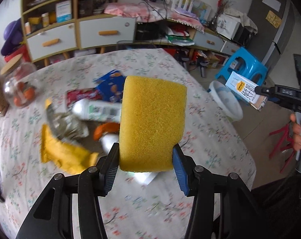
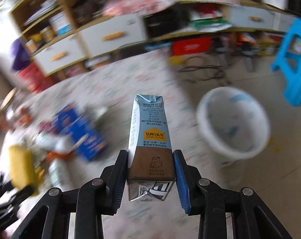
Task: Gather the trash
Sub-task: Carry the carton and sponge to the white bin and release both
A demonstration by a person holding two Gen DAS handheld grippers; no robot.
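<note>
My left gripper [image 1: 146, 155] is shut on a yellow sponge [image 1: 152, 121] and holds it above the floral table [image 1: 170, 209]. My right gripper [image 2: 150, 159] is shut on a milk carton [image 2: 150, 139], held in the air to the right of the table; the carton also shows in the left wrist view [image 1: 244, 91]. A white trash bin [image 2: 233, 123] stands on the floor ahead and right of the carton, and shows in the left wrist view [image 1: 226, 101]. Trash lies piled on the table: a blue packet [image 1: 110, 85], a white bottle [image 1: 98, 110], a yellow wrapper [image 1: 64, 153].
A glass jar [image 1: 18, 85] with a wooden lid stands at the table's left edge. A blue plastic stool [image 1: 244, 65] stands on the floor behind the bin. Shelves and drawers [image 1: 70, 33] line the far wall. The right wrist view is motion-blurred.
</note>
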